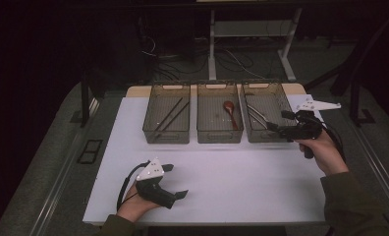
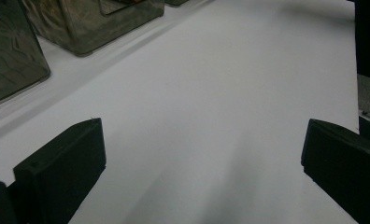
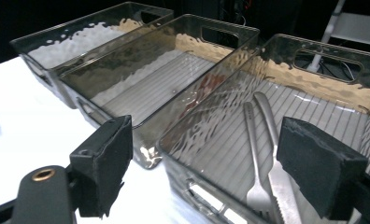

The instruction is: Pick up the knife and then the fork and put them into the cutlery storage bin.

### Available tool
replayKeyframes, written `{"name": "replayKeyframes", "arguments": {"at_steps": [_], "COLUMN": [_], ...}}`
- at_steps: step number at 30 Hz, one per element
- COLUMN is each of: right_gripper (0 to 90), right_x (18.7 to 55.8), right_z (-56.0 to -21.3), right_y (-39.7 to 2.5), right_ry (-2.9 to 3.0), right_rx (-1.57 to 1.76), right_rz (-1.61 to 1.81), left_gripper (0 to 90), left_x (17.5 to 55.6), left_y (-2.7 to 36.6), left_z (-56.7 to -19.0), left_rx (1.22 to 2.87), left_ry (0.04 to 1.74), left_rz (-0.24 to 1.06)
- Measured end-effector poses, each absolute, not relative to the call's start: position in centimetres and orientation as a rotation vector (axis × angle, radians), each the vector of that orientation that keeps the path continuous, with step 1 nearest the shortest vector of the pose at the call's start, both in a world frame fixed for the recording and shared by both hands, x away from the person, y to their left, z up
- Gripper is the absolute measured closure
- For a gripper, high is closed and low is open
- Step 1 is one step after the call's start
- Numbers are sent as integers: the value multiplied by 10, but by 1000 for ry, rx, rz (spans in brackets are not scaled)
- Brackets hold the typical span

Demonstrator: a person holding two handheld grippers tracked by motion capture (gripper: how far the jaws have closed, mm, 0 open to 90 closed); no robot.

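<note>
On the white counter [image 1: 232, 182] three smoked plastic bins stand in a row: black chopsticks [image 1: 169, 117] are kept in the left bin [image 1: 166, 133], a wooden spoon [image 1: 230, 111] in the middle bin [image 1: 219, 133], and a steel fork [image 3: 254, 154] and serrated knife [image 3: 273, 158] in the right bin [image 1: 258, 136]. The sorting is judged finished or nearly so, since no cutlery is seen loose on the counter. The right claw [image 1: 280, 122] is held at the right bin's near corner, jaws apart and empty, while the left claw [image 1: 174, 181] is rested low on the counter, jaws likewise apart with nothing between them.
</note>
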State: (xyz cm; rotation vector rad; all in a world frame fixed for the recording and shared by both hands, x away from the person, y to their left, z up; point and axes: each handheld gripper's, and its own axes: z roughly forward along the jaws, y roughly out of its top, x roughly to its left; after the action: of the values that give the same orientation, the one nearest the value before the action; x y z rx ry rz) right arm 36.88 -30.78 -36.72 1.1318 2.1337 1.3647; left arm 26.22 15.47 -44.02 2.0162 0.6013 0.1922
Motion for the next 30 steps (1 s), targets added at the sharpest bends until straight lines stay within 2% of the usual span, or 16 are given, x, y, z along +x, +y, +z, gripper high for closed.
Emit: {"name": "replayKeyframes", "arguments": {"at_steps": [15, 30], "right_gripper": [174, 174], "right_x": [328, 293], "right_z": [-382, -412], "right_y": [-308, -300], "right_ry": [2149, 2195], "right_rx": [1069, 1008], "right_rz": [1428, 1456], "left_gripper": [0, 0], "left_x": [261, 261], "left_y": [156, 157], "left_z": [-440, -439], "left_rx": [2012, 2009], "left_ry": [607, 609], "left_rz": [196, 202]}}
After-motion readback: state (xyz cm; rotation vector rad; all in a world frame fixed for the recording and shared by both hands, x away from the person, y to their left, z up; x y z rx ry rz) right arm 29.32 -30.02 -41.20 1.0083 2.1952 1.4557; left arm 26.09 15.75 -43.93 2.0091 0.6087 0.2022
